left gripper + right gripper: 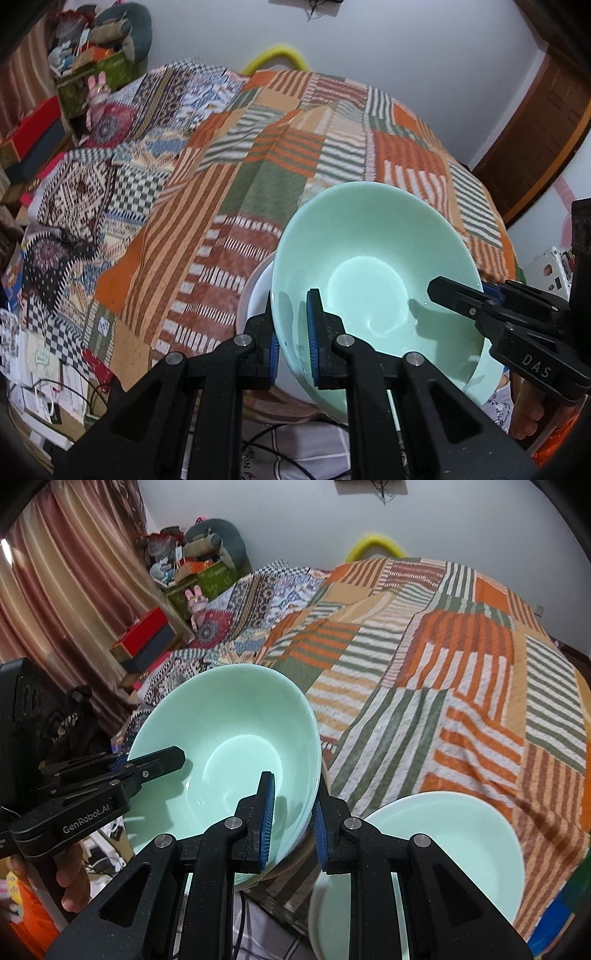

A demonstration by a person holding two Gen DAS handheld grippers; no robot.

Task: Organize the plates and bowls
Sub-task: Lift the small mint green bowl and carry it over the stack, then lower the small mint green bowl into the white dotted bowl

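Over the bed (258, 177), my left gripper (291, 325) and right gripper (293, 812) both pinch the bowl (369, 258) rim, sharing its weight for stacking.

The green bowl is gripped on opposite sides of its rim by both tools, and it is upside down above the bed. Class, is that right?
Not quite. The green bowl is held open side up, tilted, as the right wrist view shows. The left tool and the right tool do clamp opposite sides of its rim above the bed.
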